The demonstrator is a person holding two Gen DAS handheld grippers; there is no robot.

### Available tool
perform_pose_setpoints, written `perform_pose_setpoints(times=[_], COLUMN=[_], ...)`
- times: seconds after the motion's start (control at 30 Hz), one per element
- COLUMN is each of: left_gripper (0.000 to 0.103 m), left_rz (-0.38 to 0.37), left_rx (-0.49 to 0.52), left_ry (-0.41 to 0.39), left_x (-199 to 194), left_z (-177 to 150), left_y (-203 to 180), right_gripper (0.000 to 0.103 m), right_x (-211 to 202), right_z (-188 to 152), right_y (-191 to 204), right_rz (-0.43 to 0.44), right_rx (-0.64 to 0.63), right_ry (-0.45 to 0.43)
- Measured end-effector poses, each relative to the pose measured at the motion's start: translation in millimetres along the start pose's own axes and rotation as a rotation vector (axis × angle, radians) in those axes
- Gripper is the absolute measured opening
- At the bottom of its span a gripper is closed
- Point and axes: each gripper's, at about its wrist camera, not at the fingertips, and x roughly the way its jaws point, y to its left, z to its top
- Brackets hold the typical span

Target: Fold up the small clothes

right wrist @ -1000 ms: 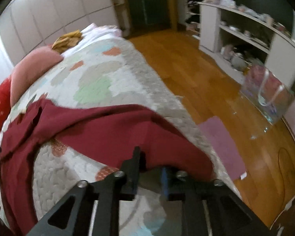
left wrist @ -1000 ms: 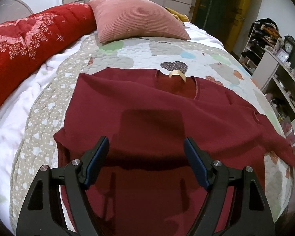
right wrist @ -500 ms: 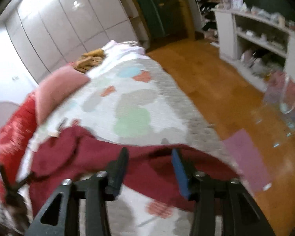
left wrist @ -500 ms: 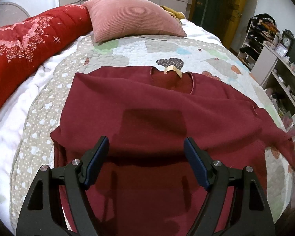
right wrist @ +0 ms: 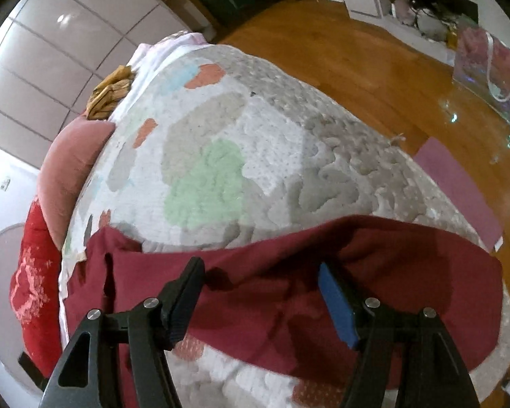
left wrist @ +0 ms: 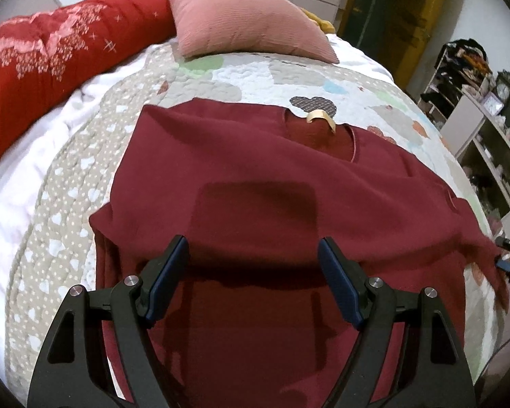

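One dark red knit sweater [left wrist: 255, 183] lies flat on the patchwork quilted bed [left wrist: 227, 78], its body just ahead of the left tool [left wrist: 253, 265], whose jaws stand wide apart and empty. The right tool [right wrist: 260, 289] hangs over one sleeve [right wrist: 374, 261] near the bed's edge, jaws opening, not pressing it. One pink pillow [left wrist: 248, 27] lies beyond.

Maroon top [left wrist: 255, 204] on pastel patchwork quilt [right wrist: 221, 156], pink pillow [left wrist: 241, 27]
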Motion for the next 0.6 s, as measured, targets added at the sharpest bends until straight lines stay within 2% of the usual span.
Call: perform_pose_setpoints(times=[0.07,0.13,0.17,0.2,0.23,0.3,0.47,0.6], left_gripper=[0.079,0.079,0.079,0.079,0.079,0.079,0.079,0.079], left_rz=[-0.002,-0.002,-0.001,0.000,0.000,-0.003,-0.027,-0.024], left_rx=[0.002,0.013,0.014,0.013,0.008,-0.013,-0.097,-0.137], left_ry=[0.001,0.002,0.000,-0.002,-0.002,-0.017,-0.087,-0.134], left_x=[-0.5,-2.5,-3.6,-4.4,-5.9,-11.2,-33.2,-49.9], left_z=[-1.1,-2.0,-2.1,-1.6,-0.4,3.4,17.1,25.9], left_y=[0.5,0.8,1.6,3.1,5.3,11.3,32.2,46.5], right_gripper=[0.052,0.029,0.023,0.012,0.008,0.006,0.005,0.003], right_x=[4.4,4.9,1.8,-2.2,-5.2,-25.6,-62.8,-69.5], right_z=[4.9,8.4,9.4,10.2,11.7,15.6,13.6,-2.8], right_y=[-6.2,-9.6,-9.5,-9.5,-9.1,4.0,93.0,186.7], right_rz=[-0.007,-0.018,-0.029,-0.015,0.000,0.067,0.112,0.319], right_rx=[0.027,0.021,-0.006,-0.018,-0.017,-0.039,-0.332,-0.559], right_ry=[-0.022,-0.042,-0.065,-0.081,-0.090,-0.151,-0.277,-0.271])
